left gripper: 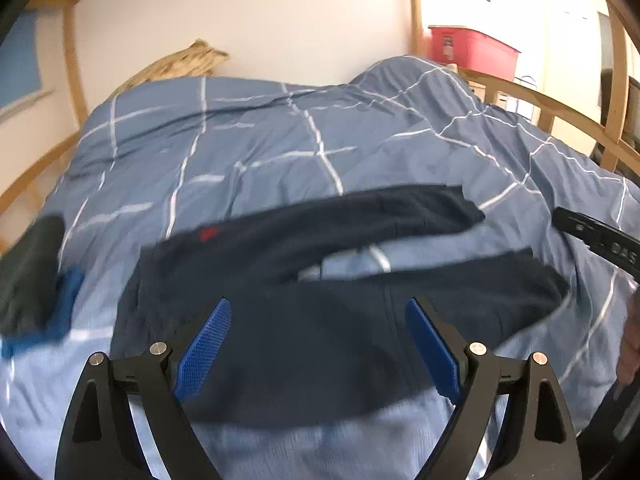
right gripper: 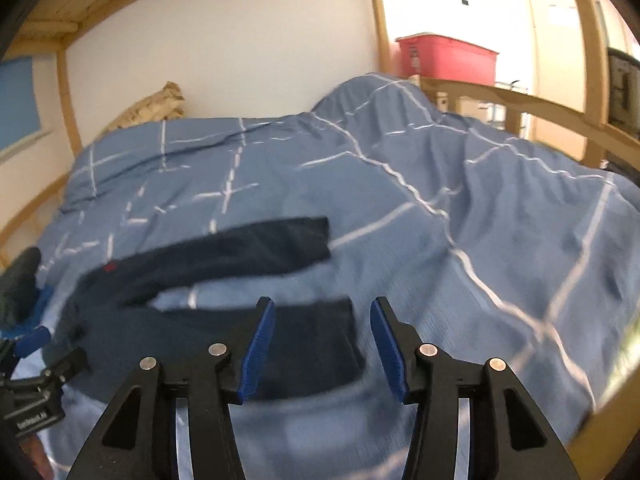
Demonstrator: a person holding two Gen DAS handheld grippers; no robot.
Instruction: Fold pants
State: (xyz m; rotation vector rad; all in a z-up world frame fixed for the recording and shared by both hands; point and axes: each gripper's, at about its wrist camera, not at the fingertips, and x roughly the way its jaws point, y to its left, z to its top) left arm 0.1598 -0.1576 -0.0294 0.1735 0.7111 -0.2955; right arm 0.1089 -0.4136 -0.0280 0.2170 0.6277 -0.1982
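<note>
Dark navy pants [left gripper: 320, 340] lie flat on a blue checked duvet [left gripper: 280, 140], their two legs stretching to the right with a strip of duvet between them. A small red label [left gripper: 208, 233] shows near the waist end. My left gripper [left gripper: 318, 302] hovers over the seat of the pants, wide open, its blue pads touching nothing. In the right wrist view my right gripper [right gripper: 322, 300] hangs open above the end of the nearer leg [right gripper: 312, 344]; the farther leg [right gripper: 240, 252] lies behind. Nothing is held.
A pile of dark green and blue clothes [left gripper: 32, 276] lies at the duvet's left. A wooden bed rail [left gripper: 560, 108] runs along the right, with a red bin [left gripper: 472, 50] behind it. A tan pillow [left gripper: 180, 64] leans on the white wall.
</note>
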